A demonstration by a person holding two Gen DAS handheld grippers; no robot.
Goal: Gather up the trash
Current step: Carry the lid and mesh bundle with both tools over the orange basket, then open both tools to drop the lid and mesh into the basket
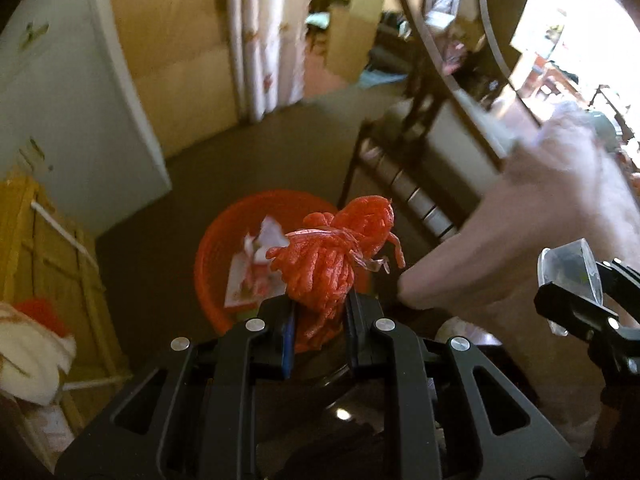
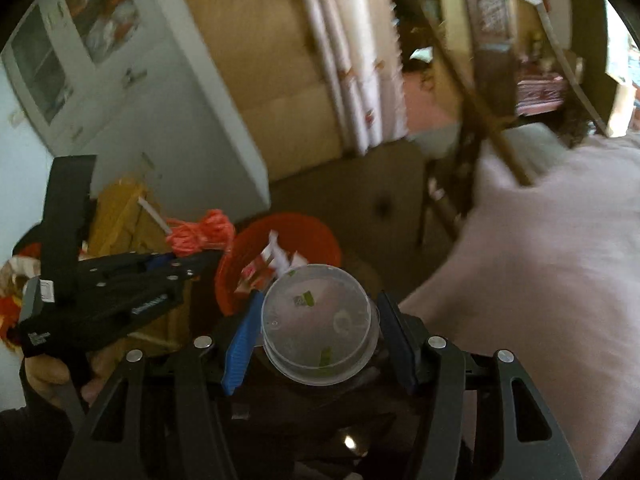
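My left gripper [image 1: 320, 320] is shut on a crumpled orange net bag [image 1: 332, 256], held up above an orange bin [image 1: 212, 276] on the dark floor. The bin holds torn paper wrappers [image 1: 252, 276]. In the right wrist view my right gripper [image 2: 320, 332] is shut on a clear plastic cup [image 2: 318, 328], its blue pads [image 2: 240, 344] against the cup's sides. The orange bin [image 2: 320, 236] lies just beyond the cup, with the left gripper [image 2: 192, 256] and its net bag [image 2: 204, 232] to the left. The cup [image 1: 568, 272] also shows at the left wrist view's right edge.
A dark chair [image 1: 412, 176] stands right of the bin, with a pale cloth-covered surface [image 2: 540, 280] beside it. A yellow wooden crate [image 1: 44, 248] sits to the left against a white cabinet [image 1: 64, 100]. A curtain [image 2: 352, 60] hangs at the back.
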